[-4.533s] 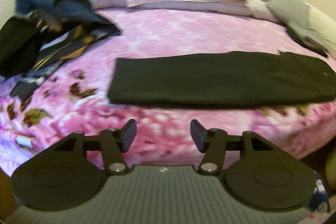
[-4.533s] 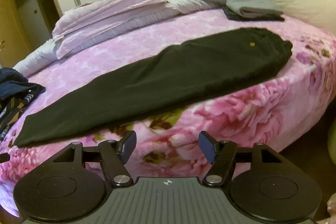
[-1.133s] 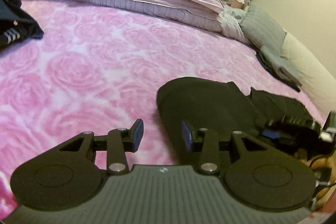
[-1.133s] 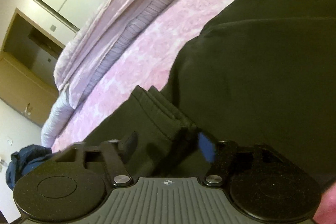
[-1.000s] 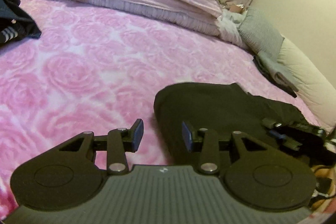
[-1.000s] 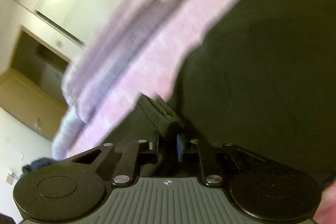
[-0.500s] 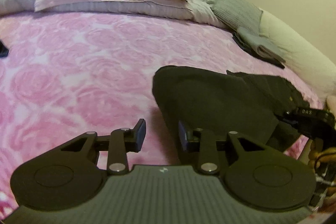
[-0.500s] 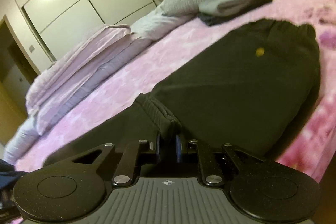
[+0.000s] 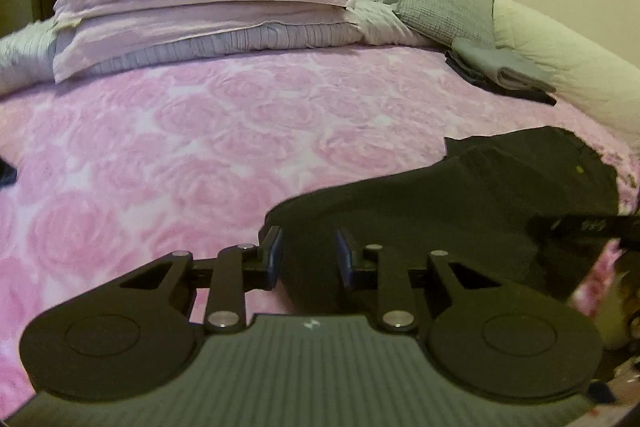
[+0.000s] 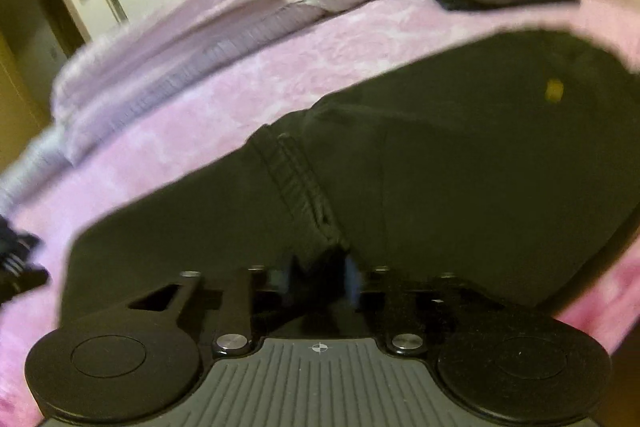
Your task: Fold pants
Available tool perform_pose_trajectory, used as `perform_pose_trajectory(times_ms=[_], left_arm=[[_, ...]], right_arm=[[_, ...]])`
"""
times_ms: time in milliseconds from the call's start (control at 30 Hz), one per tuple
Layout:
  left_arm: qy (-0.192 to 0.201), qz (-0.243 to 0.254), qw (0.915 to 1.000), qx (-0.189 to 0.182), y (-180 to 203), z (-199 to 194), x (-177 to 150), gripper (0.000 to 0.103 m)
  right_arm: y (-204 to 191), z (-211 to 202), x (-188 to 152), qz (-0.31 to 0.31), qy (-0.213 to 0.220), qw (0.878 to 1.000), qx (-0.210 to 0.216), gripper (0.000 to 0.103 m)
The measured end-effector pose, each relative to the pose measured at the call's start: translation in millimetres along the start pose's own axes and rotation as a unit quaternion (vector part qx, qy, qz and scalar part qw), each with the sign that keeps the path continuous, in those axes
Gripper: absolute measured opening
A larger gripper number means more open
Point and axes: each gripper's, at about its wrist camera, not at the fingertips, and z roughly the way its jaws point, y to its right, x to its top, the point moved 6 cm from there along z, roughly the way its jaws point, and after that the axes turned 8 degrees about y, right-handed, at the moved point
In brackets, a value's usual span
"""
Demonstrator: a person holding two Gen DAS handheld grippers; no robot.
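Black pants (image 9: 460, 203) lie folded in half on the pink rose blanket (image 9: 180, 147), near the bed's front right edge. My left gripper (image 9: 308, 257) sits at the rounded fold on the left, its narrow jaws filled with fabric and both pads against it. In the right wrist view the ribbed leg cuffs (image 10: 296, 179) rest on top of the waist half of the pants (image 10: 460, 167), which carries a small yellow mark (image 10: 554, 91). My right gripper (image 10: 320, 281) is at the near end of the cuffs. Its jaws are opening, with the cuff between the pads but no longer pinched.
Stacked lilac bedding (image 9: 200, 3) and a grey cushion (image 9: 444, 3) line the far side. Folded grey clothes (image 9: 500, 71) lie by a cream bolster (image 9: 560, 55) at the right. Dark clothes (image 10: 16, 259) show at the left edge. The bed drops off just right of the pants.
The right jaws, pinched on the leg cuffs half a second ago, have spread apart. The left gripper has rolled and shifted sideways with the fold still between its slightly narrower jaws.
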Motion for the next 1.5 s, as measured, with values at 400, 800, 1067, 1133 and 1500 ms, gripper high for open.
perform_pose_trajectory(times_ms=[400, 800, 1067, 1133, 1500], left_arm=[[-0.012, 0.042, 0.999, 0.008, -1, 43, -17, 0.023], [-0.022, 0.05, 0.9977, -0.041, 42, -18, -57, 0.019], [-0.026, 0.004, 0.9992, -0.031, 24, -36, -36, 0.02], [-0.029, -0.024, 0.9987, -0.035, 17, -41, -33, 0.02], [-0.062, -0.129, 0.9897, 0.003, -28, -42, -37, 0.02]], right_arm=[[-26, 30, -18, -0.093, -0.006, 0.996, 0.014, 0.013], [-8, -5, -40, -0.045, -0.008, 0.996, 0.082, 0.013], [69, -51, 0, 0.067, 0.045, 0.995, 0.052, 0.054], [114, -57, 11, 0.116, 0.066, 0.991, 0.027, 0.055], [274, -8, 34, 0.339, 0.061, 0.938, 0.023, 0.06]])
